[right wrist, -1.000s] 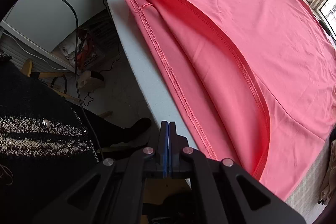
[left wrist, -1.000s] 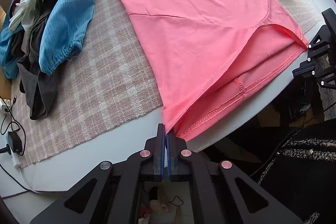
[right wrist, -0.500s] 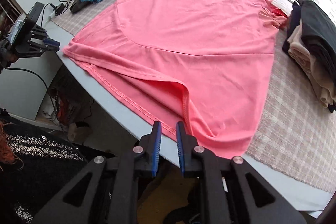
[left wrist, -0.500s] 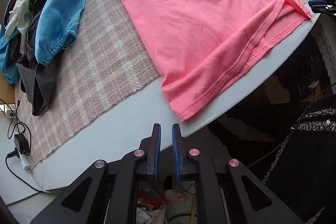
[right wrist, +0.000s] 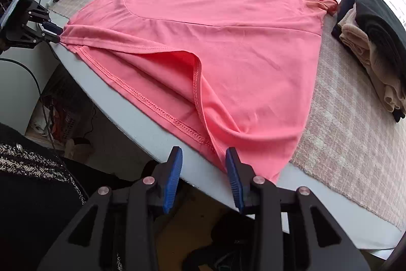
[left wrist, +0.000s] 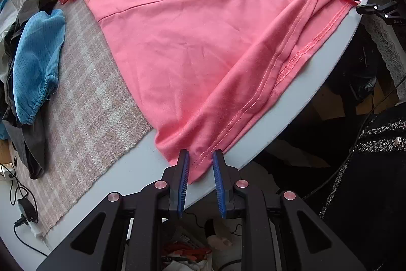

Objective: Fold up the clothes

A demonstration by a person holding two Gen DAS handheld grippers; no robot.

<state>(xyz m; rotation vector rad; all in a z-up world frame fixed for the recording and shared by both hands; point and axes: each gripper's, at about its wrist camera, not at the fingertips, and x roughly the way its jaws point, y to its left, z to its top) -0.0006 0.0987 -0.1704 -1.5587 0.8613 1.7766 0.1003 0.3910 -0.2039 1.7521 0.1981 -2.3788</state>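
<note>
A pink T-shirt lies spread flat on the table, its hem along the near edge; it also shows in the right wrist view. My left gripper is open, its blue pads on either side of the hem's left corner. My right gripper is open, its jaws on either side of the hem seam near the right corner. Between the two corners the top layer of the hem lies folded back, showing the inside. Each gripper shows in the other's view: the right gripper, the left gripper.
A pile of unfolded clothes with a blue garment lies left of the shirt on a checked cloth. A stack of folded clothes stands at the right. The white table edge runs close to me. Cables and a plug lie at far left.
Both grippers were shut on the hem a second ago and let it drop. They have since opened wider and moved back in around the hem corners.
</note>
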